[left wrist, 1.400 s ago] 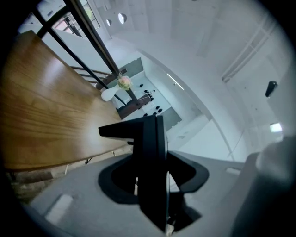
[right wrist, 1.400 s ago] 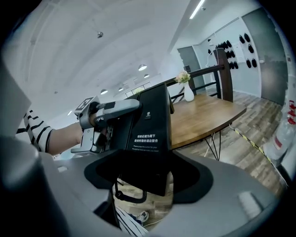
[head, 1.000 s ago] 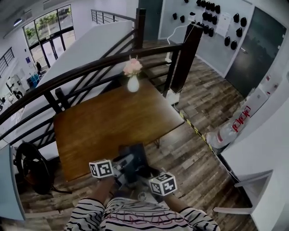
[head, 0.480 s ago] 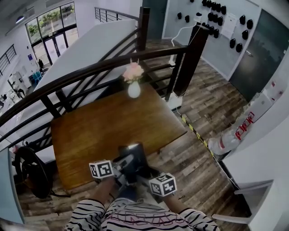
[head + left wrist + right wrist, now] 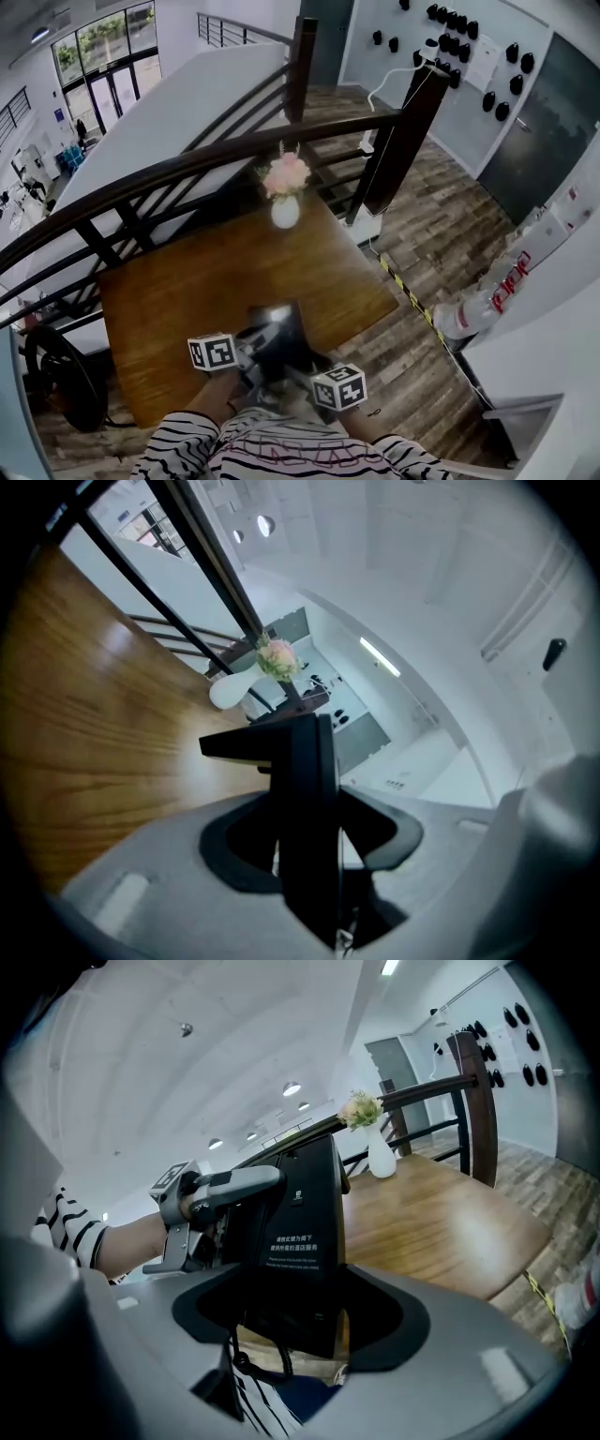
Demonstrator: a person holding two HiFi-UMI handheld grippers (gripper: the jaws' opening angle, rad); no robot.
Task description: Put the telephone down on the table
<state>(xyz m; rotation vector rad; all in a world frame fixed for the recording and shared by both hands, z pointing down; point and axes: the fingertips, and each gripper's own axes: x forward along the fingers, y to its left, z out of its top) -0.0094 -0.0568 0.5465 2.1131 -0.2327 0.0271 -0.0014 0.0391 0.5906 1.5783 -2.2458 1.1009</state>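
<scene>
At the table's [image 5: 178, 291] near edge, left hand-held gripper [image 5: 251, 354] and right hand-held gripper [image 5: 296, 371] both clamp the telephone [image 5: 277, 328].

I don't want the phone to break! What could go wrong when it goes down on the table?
1. The telephone hangs between the left tongs and right tongs by the near edge of the table; set too close, it could tip off.
2. Its cord dangles underneath and might snag on that edge.
3. The vase stands at the far edge; a long push forward could knock it.

one telephone [image 5: 277, 336], two hand-held grippers [image 5: 247, 352] [image 5: 300, 371], one table [image 5: 197, 281], one vase [image 5: 285, 213]
</scene>
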